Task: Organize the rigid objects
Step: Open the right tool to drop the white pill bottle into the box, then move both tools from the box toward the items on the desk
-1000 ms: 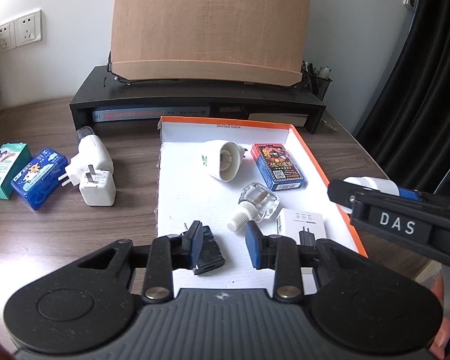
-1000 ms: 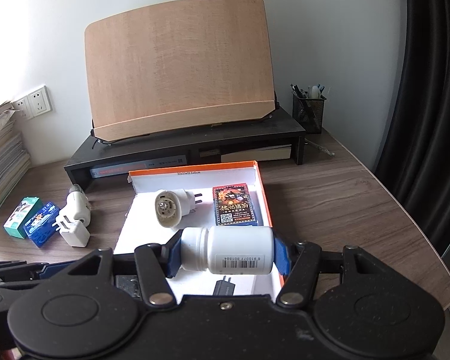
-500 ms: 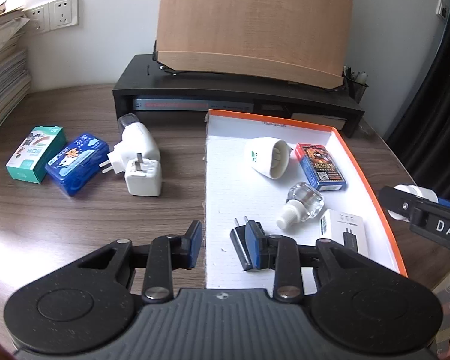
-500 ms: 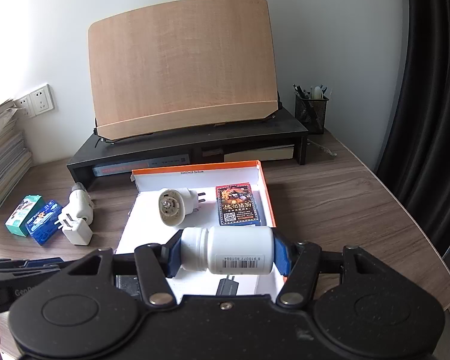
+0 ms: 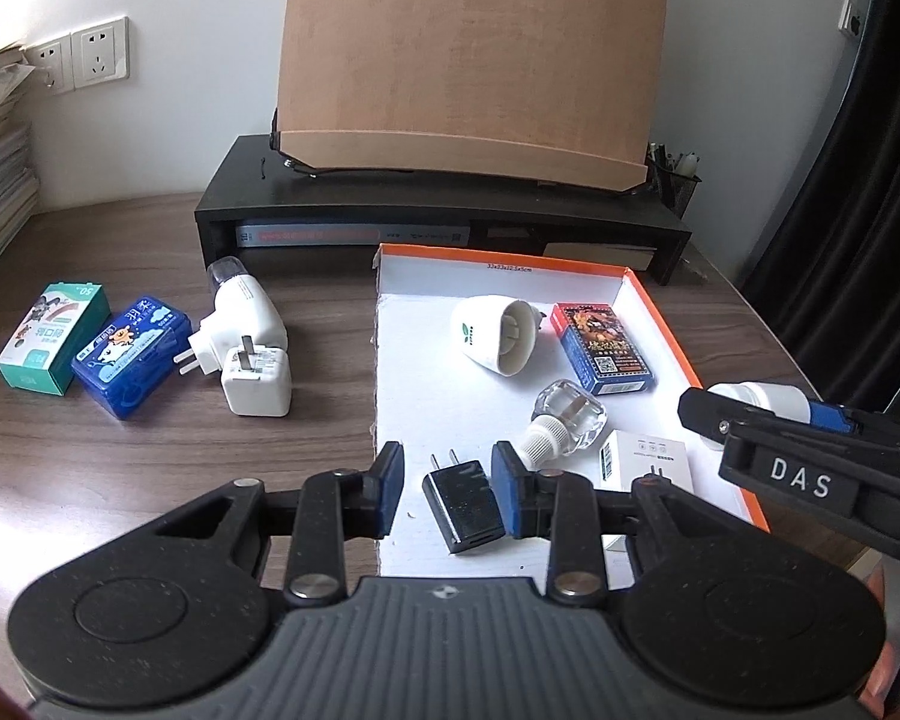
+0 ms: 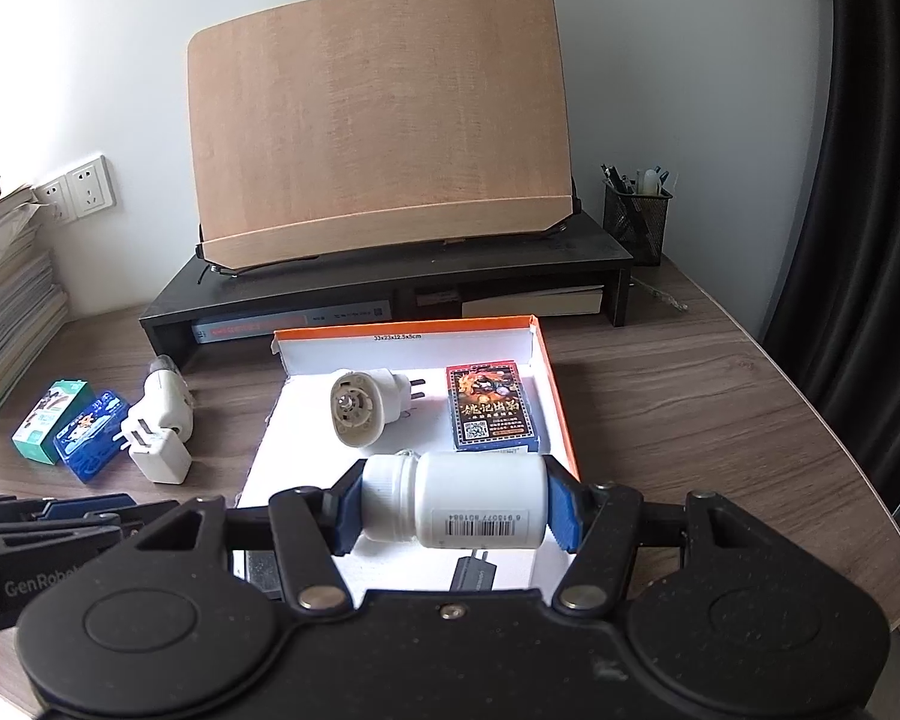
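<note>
My right gripper (image 6: pixel 453 510) is shut on a white pill bottle (image 6: pixel 480 507) held sideways, cap to the left, above the near right of the orange-rimmed white box (image 6: pixel 402 324). The left wrist view shows that bottle (image 5: pixel 762 399) at the right edge. My left gripper (image 5: pixel 447 489) hovers over the box's (image 5: pixel 510 255) near left corner, jaws a little apart and holding nothing. A black charger (image 5: pixel 463 504) lies on the box floor below them. The box also holds a white cone plug (image 5: pixel 495 333), a card pack (image 5: pixel 603 348), a small glass bottle (image 5: pixel 564 426) and a white charger carton (image 5: pixel 645 459).
On the wooden desk left of the box lie two white plug adapters (image 5: pixel 246 348), a blue case (image 5: pixel 129 357) and a green carton (image 5: pixel 51 336). A black monitor riser (image 5: pixel 438 222) with a wooden board stands behind. A pen cup (image 6: pixel 636 216) sits far right, stacked papers far left.
The left wrist view has swung left and then partly back, so the black charger shifts from beside the left pad to between the pads. The right gripper and its bottle have stayed put.
</note>
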Tool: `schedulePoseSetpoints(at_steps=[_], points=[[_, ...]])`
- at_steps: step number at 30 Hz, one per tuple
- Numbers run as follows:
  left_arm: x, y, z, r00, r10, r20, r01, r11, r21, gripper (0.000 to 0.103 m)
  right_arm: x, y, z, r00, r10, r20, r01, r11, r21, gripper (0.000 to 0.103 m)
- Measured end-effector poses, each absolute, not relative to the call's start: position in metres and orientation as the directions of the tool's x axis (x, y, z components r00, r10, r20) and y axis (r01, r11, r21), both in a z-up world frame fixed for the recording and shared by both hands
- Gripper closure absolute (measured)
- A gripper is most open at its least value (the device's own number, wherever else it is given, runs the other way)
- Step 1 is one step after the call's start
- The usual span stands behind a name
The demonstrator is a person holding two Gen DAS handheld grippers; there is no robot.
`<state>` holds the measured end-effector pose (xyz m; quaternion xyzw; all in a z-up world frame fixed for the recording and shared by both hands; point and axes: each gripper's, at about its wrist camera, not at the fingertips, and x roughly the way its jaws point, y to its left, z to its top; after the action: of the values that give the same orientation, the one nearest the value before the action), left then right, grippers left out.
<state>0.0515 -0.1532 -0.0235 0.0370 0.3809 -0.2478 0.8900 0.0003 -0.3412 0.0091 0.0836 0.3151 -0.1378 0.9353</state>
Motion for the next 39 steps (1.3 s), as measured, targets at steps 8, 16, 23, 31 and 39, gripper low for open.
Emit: schedulePoseSetpoints(at_steps=[8,16,23,31,39], points=[[0.052,-0.153,-0.022,0.592,-0.414,-0.692,0.467,0.875,-0.124,0.070,0.007,-0.344,0.005,0.756,-0.214,-0.619,0.315,0.947,0.057,0.033],[0.056,-0.144,-0.021,0.604,-0.400,-0.689,0.444,0.887,-0.126,0.063,0.022,-0.350,0.001,0.746,-0.232,-0.625,0.329,0.943,0.043,0.033],[0.061,-0.137,-0.021,0.614,-0.387,-0.688,0.425,0.896,-0.125,0.060,0.034,-0.356,-0.005,0.733,-0.246,-0.634,0.341,0.939,0.031,0.033],[0.068,-0.126,-0.023,0.619,-0.372,-0.691,0.401,0.907,-0.129,0.059,0.044,-0.358,-0.006,0.738,-0.288,-0.611,0.354,0.935,-0.013,0.027],[0.075,-0.112,-0.023,0.633,-0.352,-0.690,0.368,0.920,-0.131,0.056,0.037,-0.344,-0.001,0.754,-0.238,-0.612,0.317,0.948,0.022,0.027]])
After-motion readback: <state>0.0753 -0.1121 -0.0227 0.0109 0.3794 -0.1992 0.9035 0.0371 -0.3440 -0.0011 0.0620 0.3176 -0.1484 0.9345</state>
